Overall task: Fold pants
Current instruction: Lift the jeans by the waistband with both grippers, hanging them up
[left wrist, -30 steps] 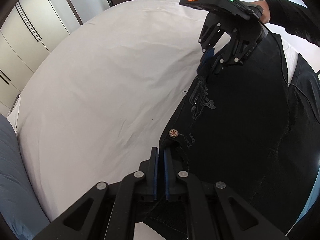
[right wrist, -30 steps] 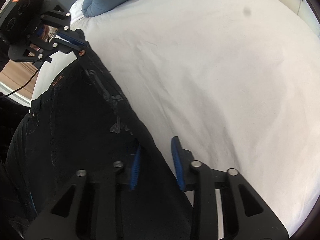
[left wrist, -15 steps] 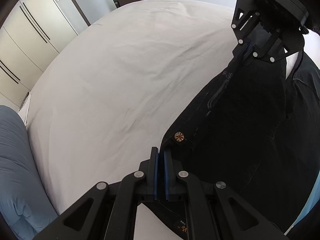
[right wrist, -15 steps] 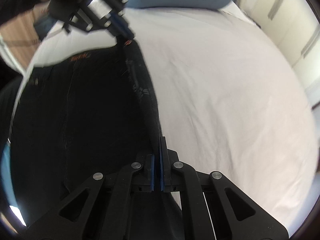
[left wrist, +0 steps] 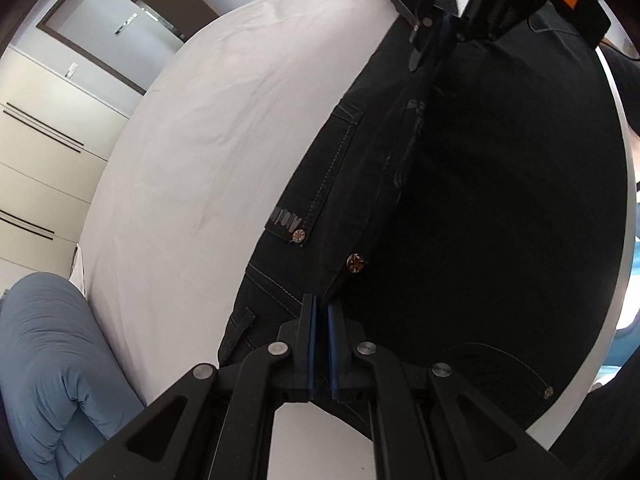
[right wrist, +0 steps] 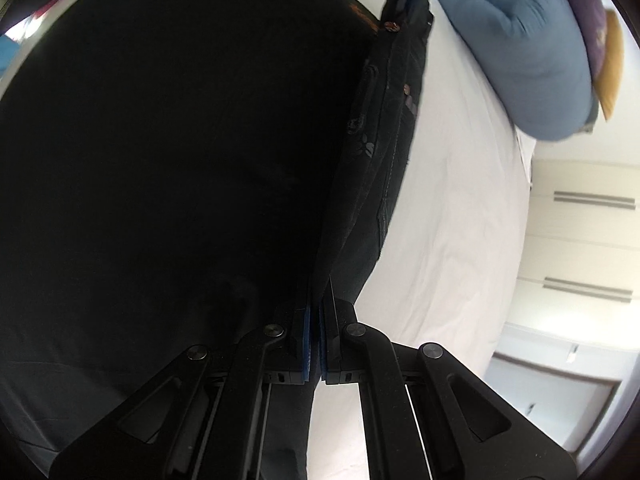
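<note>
Bed (left wrist: 192,152) w/ white sheet, black pants (left wrist: 500,200) on it, blue duvet (left wrist: 48,360) at edge

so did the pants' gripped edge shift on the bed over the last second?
Yes. In the left wrist view the pants, clamped by the left gripper and right gripper, now hang lifted with the back pocket showing, covering more white bed sheet.

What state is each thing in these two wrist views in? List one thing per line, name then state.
Pants: black, edge lifted off the bed, held taut between both grippers.
Left gripper: shut on the pants' edge.
Right gripper: shut on the pants' edge, jaws just closed.
Sheet: white, spread flat, lightly creased.
Pillow: blue, lying at the bed's end.
Wardrobe: doors closed.
</note>
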Demonstrator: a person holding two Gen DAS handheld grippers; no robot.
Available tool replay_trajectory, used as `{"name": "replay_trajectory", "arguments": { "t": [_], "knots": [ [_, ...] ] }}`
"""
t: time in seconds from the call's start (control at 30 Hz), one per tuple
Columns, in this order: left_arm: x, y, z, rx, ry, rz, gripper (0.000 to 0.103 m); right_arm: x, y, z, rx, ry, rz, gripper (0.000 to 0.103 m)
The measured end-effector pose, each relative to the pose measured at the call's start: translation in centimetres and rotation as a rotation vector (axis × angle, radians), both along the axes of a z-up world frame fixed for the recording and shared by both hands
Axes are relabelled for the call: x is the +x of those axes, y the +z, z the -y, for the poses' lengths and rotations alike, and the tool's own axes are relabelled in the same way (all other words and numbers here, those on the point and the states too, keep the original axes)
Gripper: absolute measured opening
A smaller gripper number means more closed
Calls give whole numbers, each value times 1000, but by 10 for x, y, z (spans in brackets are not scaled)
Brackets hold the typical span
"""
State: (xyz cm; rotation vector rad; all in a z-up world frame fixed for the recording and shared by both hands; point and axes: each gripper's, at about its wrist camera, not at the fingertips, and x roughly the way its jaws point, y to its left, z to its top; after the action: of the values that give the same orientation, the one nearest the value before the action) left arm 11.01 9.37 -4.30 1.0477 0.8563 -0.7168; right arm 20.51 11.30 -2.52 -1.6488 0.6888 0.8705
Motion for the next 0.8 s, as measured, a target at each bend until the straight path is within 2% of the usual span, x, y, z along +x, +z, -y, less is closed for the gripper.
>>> {"name": "replay_trajectory", "arguments": {
  "t": [0.2, 0.33, 0.53, 0.63, 0.7, 0.8],
  "knots": [
    [-46, -9, -5, 16, -29, -3, 5, -62, -8, -10, -72, 118, 64, 1],
    [-72, -26, -2, 90, -96, 0, 5, -103, -15, -21, -111, 190, 83, 2],
    [-79, -40, 10, 138, -153, -21, 5, -141, -37, -34, -152, 241, 69, 2],
    [-72, -45, 11, 163, -170, -24, 5, -154, -38, -29, -147, 252, 59, 2],
    [-73, -46, 11, 179, -180, -19, 5, -171, -38, -41, -148, 256, 55, 2],
    [-72, -48, 10, 188, -191, -21, 5, -186, -32, -21, -153, 272, 58, 2]
  ]
}}
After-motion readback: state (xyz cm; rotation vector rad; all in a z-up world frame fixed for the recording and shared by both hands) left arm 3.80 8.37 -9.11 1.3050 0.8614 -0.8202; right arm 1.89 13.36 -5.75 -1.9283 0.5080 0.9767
